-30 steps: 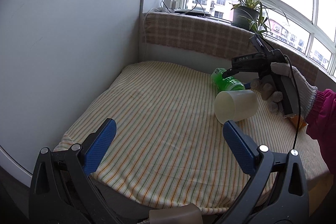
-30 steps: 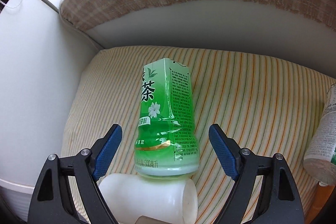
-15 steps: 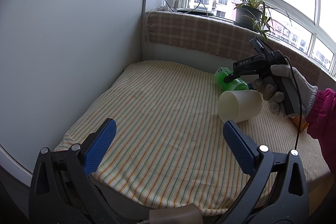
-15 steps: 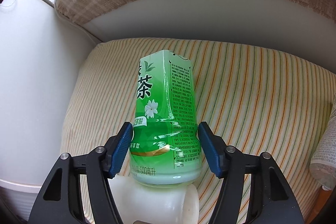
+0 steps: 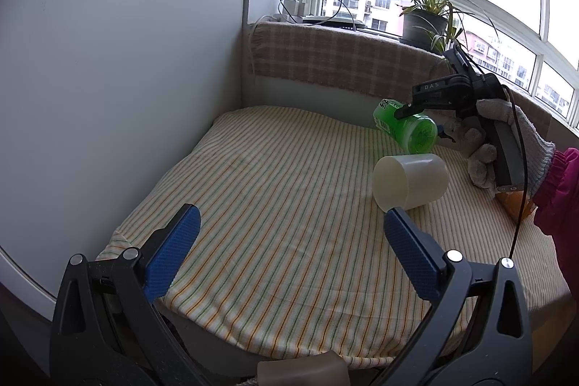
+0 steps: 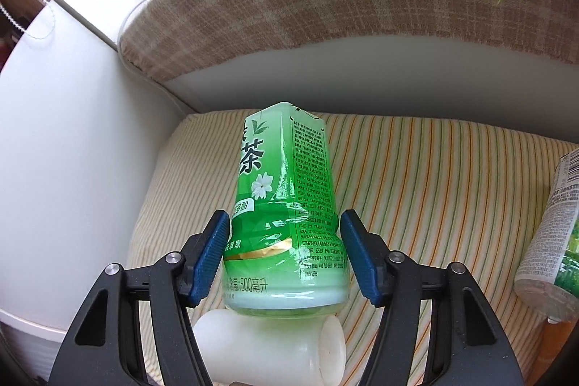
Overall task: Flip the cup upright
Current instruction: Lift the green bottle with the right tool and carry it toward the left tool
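Nearest the left camera, the left tongs (image 5: 289, 254) hang spread wide over the striped surface (image 5: 275, 190), gripping nothing. Beyond them the cup (image 5: 410, 185) lies on its side, mouth toward the left camera, untouched. Just past it, the right tongs (image 6: 286, 254) have gone from open a second ago to clamped on the green tea bottle (image 6: 286, 223), now lifted clear of the cloth. Judgement: the bottle crowded the cup; moving it frees access. The flip itself is not yet begun.

Green tea btl (image 6: 286, 223), striped cloth (image 5: 289, 205), potted plant (image 5: 425, 20).
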Action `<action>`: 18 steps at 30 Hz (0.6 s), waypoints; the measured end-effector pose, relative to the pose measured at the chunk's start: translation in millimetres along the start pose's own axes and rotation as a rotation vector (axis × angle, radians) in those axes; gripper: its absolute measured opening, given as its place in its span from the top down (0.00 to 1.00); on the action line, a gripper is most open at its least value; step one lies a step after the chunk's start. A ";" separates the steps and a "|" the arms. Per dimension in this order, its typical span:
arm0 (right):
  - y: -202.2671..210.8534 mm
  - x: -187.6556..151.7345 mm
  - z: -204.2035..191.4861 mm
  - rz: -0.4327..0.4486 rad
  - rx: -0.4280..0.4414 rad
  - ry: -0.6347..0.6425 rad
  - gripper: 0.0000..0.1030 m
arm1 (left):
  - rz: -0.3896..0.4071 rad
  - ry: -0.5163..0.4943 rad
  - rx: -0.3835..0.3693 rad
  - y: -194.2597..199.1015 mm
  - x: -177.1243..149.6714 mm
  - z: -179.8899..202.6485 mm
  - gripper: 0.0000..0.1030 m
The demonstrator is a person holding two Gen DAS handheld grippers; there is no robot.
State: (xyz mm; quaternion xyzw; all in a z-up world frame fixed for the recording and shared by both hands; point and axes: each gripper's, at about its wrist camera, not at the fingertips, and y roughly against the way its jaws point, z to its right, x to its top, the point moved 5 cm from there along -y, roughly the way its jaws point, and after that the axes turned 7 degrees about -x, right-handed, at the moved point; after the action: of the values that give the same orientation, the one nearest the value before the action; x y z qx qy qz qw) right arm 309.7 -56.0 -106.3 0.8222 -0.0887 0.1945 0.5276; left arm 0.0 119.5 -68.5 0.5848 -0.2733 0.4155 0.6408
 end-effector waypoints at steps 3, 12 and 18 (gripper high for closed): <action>16.4 1.7 -2.7 0.037 0.018 -0.002 0.39 | 0.003 -0.003 -0.005 1.0 0.8 2.0 0.00; 91.2 -27.9 6.0 0.153 0.063 0.017 0.39 | -0.017 -0.012 -0.060 -5.9 1.0 22.3 0.00; 131.1 -70.9 32.3 0.224 0.033 -0.041 0.39 | -0.036 -0.025 -0.108 -13.1 2.9 41.3 0.00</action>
State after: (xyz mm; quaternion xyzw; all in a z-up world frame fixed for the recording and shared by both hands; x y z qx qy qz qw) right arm 206.6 -145.4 -38.2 0.8195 -0.1876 0.2369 0.4870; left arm 18.2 80.1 -66.1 0.5594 -0.2930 0.3812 0.6752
